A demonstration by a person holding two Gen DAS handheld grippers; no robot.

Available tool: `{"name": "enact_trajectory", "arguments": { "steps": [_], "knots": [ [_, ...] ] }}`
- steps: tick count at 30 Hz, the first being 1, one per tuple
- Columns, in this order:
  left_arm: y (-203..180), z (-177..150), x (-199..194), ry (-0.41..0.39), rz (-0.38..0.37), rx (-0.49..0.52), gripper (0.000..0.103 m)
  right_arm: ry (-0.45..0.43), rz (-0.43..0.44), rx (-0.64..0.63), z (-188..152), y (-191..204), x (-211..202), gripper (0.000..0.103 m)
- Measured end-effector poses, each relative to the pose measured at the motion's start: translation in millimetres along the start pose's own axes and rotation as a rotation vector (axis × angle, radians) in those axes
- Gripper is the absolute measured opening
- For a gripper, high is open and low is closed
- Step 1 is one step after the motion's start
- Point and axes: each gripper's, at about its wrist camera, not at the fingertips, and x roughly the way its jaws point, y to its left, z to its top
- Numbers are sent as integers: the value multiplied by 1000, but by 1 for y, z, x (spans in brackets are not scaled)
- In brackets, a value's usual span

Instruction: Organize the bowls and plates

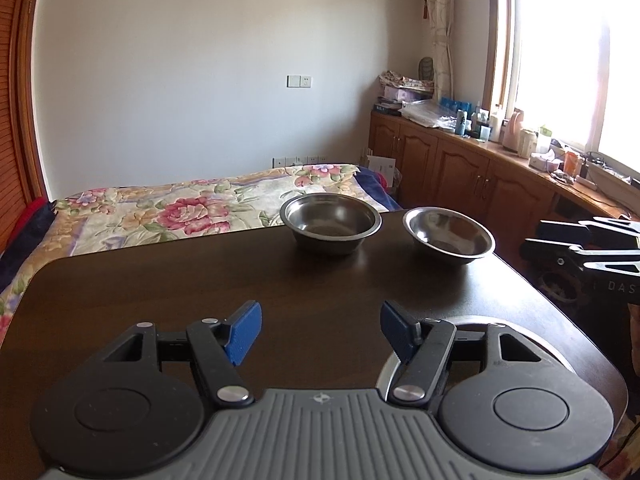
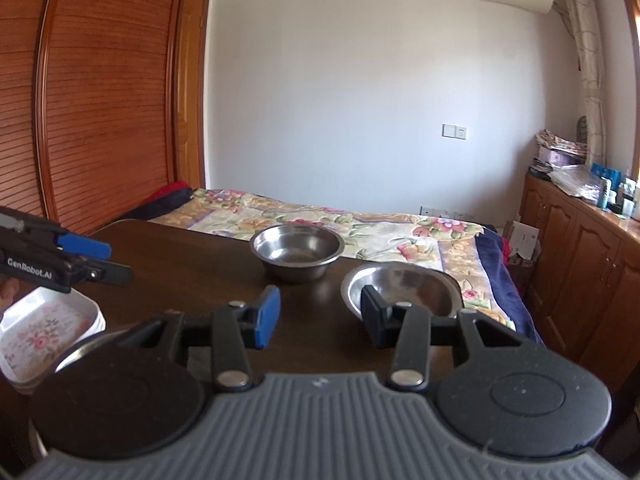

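A dark brown wooden table (image 1: 200, 280) with a smooth, glossy top and rounded corners carries all the dishes; a bed under a floral quilt (image 1: 180, 208) stands just beyond its far edge. At the near left corner, seen from the right wrist camera, sits a white rectangular tray (image 2: 48, 328) with a pink flower print on its floor, nothing in it. Beside it a round steel plate (image 1: 532, 344) shows only as a thin shiny rim under the grippers. Toward the far edge stand two round stainless-steel bowls, both empty: a deeper, steep-walled bowl (image 2: 297, 249) with a flat lip, and to its right, apart from it, a shallower flared bowl (image 2: 400, 288) near the table's right edge. The left gripper (image 1: 320, 330) hovers over the table, blue ribbed pads spread wide, holding nothing. The right gripper (image 2: 320, 314) is likewise released, its right finger in front of the shallow bowl's rim.
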Motion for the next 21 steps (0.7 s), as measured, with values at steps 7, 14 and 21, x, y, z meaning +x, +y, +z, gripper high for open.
{"name": "enact_trajectory", "arguments": {
  "steps": [7,14,21],
  "knots": [
    [3,22,29,20,-22,-5,69,32,42,-15,14,-11,33,46],
    [9,38,65,34,0,8,69,91,83,6,17,-17,73,46],
    [10,49,98,61,19,38,68,132,102,43,25,-24,102,43]
  ]
}}
